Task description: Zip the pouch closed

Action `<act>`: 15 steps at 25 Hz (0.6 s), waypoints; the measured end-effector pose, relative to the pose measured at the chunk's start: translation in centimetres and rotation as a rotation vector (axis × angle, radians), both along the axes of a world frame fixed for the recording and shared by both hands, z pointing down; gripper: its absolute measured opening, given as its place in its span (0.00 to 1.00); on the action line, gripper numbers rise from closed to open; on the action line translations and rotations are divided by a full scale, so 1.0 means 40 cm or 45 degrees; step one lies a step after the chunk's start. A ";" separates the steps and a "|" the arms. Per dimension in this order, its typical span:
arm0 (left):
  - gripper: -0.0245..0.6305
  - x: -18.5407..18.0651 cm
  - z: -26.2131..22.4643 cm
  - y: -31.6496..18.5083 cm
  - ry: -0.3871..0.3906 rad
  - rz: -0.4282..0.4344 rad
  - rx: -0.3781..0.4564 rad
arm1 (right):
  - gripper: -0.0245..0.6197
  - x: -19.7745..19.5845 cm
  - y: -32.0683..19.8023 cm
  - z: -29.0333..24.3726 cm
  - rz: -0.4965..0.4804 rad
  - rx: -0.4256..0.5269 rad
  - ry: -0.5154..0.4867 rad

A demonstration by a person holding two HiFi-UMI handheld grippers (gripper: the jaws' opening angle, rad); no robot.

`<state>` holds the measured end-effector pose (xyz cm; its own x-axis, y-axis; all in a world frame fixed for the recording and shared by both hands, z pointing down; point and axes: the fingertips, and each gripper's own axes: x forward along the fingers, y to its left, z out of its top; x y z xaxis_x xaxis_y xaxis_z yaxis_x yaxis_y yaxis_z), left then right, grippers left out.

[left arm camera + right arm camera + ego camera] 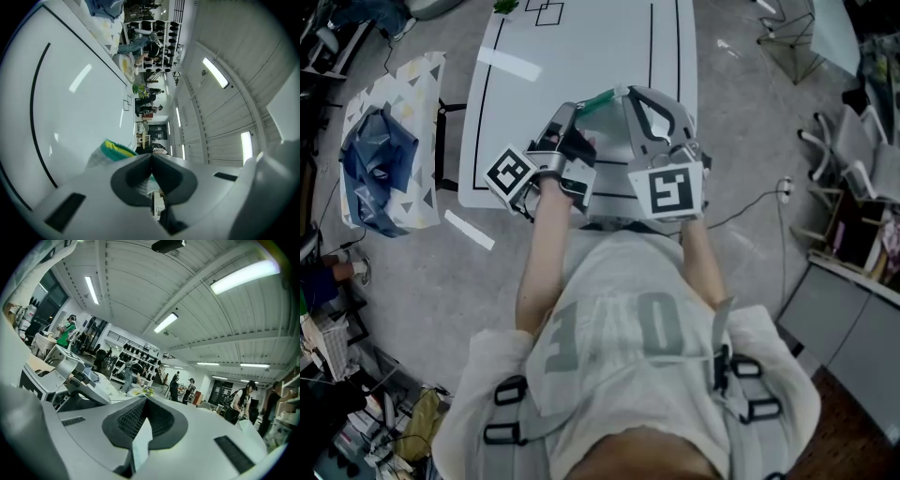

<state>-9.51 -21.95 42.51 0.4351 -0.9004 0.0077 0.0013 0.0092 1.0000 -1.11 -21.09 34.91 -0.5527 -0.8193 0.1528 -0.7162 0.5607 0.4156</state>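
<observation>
The pouch [602, 97], pale with a green edge, hangs between my two grippers over the near edge of the white table [581, 47]. My left gripper [569, 114] is shut on one end of it. In the left gripper view its green and yellow band [117, 150] sticks out to the left of the jaws of the left gripper [151, 155], and clear material is pinched between the pads. My right gripper [635, 96] is shut on a thin white piece of the pouch [140, 442], which runs down from the closed tips of the right gripper [145, 399]. The zip itself is hidden.
A strip of tape [508, 64] lies on the table, which has black lines. On the floor to the left stands a patterned bag [389, 131] with blue stuff in it. Chairs and shelves [853, 178] stand at the right, and a cable [750, 208] runs over the floor.
</observation>
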 end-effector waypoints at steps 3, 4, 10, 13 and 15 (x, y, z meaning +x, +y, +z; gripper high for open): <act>0.05 -0.036 0.021 0.007 -0.029 -0.047 -0.028 | 0.05 0.017 0.001 -0.009 0.011 0.008 -0.022; 0.05 -0.050 0.028 0.009 -0.038 -0.063 -0.032 | 0.05 0.023 0.001 -0.014 0.015 0.014 -0.026; 0.05 -0.112 0.044 0.014 -0.107 -0.119 -0.028 | 0.05 0.064 -0.011 -0.036 0.054 0.037 -0.068; 0.05 -0.128 0.045 0.012 -0.127 -0.133 -0.019 | 0.05 0.068 -0.012 -0.026 0.055 0.030 -0.036; 0.05 -0.130 0.046 0.008 -0.144 -0.138 -0.025 | 0.05 0.066 -0.010 -0.024 0.054 0.026 -0.040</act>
